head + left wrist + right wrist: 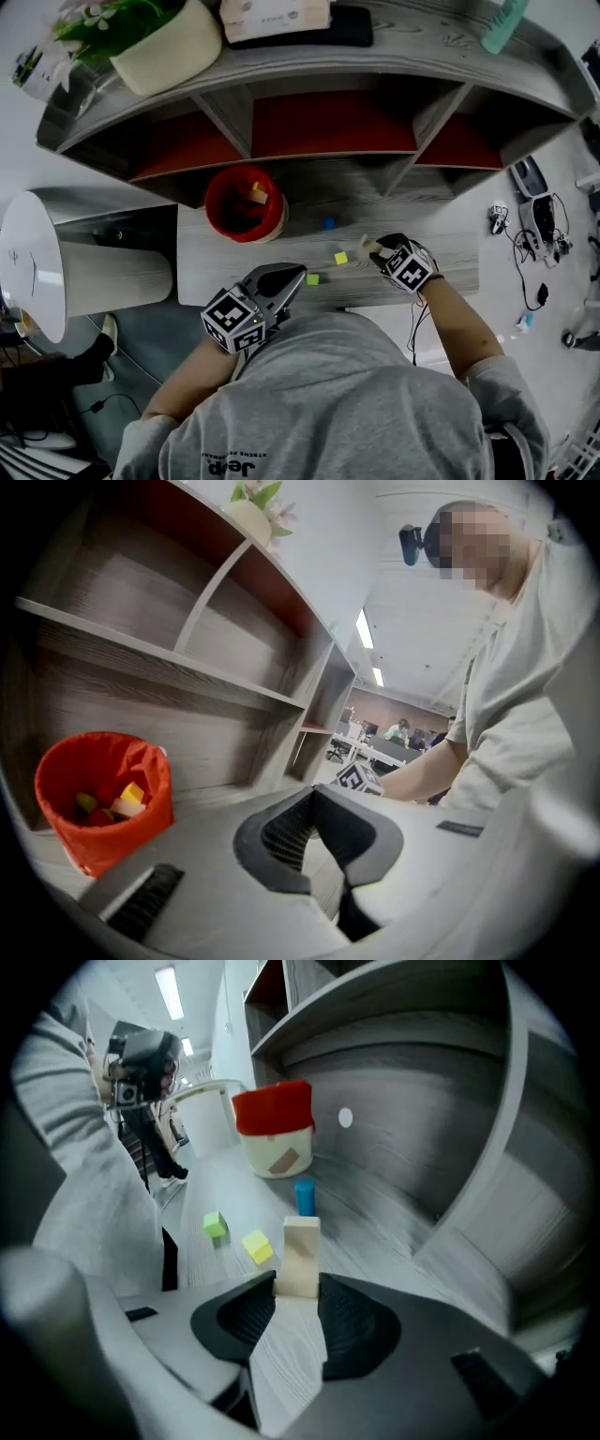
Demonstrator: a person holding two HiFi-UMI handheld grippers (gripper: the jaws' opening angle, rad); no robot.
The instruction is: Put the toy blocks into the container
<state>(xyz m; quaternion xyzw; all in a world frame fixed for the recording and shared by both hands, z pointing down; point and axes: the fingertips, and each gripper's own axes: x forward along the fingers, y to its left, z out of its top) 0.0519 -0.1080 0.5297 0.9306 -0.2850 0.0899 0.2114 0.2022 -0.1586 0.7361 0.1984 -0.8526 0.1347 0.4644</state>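
A red container (217,208) stands at the back left of the grey table (441,267) with several blocks inside; the left gripper view shows it too (66,785). My right gripper (376,251) is shut on a beige block (302,1252), its pad tips (264,1290) pressing both sides just above the tabletop. On the table lie a blue block (327,223), a yellow block (341,258) and a green block (312,279). My left gripper (296,275) hovers near the table's front edge, jaws shut and holding nothing (314,795).
A grey shelf unit with red back panels (333,122) rises right behind the table. A white cylinder (37,262) stands to the left. Cables and small devices (534,225) lie on the floor to the right.
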